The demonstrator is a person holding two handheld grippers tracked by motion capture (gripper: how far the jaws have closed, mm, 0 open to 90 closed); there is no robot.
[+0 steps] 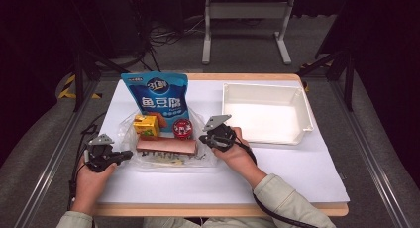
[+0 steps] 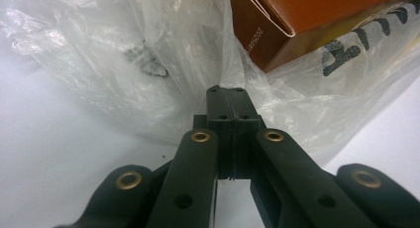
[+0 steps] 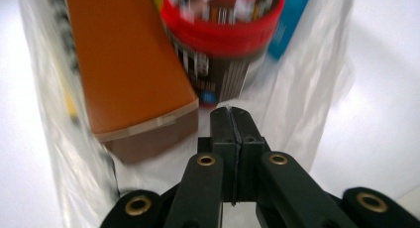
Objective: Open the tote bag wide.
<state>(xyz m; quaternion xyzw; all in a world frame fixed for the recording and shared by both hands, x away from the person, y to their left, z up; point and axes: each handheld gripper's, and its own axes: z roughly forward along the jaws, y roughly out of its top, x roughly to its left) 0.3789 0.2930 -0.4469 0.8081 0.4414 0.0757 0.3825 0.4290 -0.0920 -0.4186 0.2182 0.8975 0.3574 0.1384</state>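
Note:
A clear plastic bag point(image 1: 128, 135) lies flat on the white table, holding a long brown box point(image 1: 166, 145), a yellow carton point(image 1: 146, 125), a red-lidded cup point(image 1: 182, 129) and a blue snack pouch point(image 1: 157, 96). At the bag's left edge my left gripper point(image 1: 126, 154) is shut, with the film point(image 2: 163, 49) pinched at its tips point(image 2: 229, 94) and the brown box point(image 2: 307, 15) just beyond. On the bag's right edge my right gripper point(image 1: 204, 140) is shut on the film point(image 3: 307, 89). Its tips point(image 3: 232, 114) sit just in front of the brown box point(image 3: 124, 64) and the red cup point(image 3: 223, 34).
A white rectangular tray point(image 1: 262, 85) sits at the back right of the table. White sheet point(image 1: 297, 173) lies bare in front of the tray and along the near edge. Beyond the table are a metal stand and cables on the floor.

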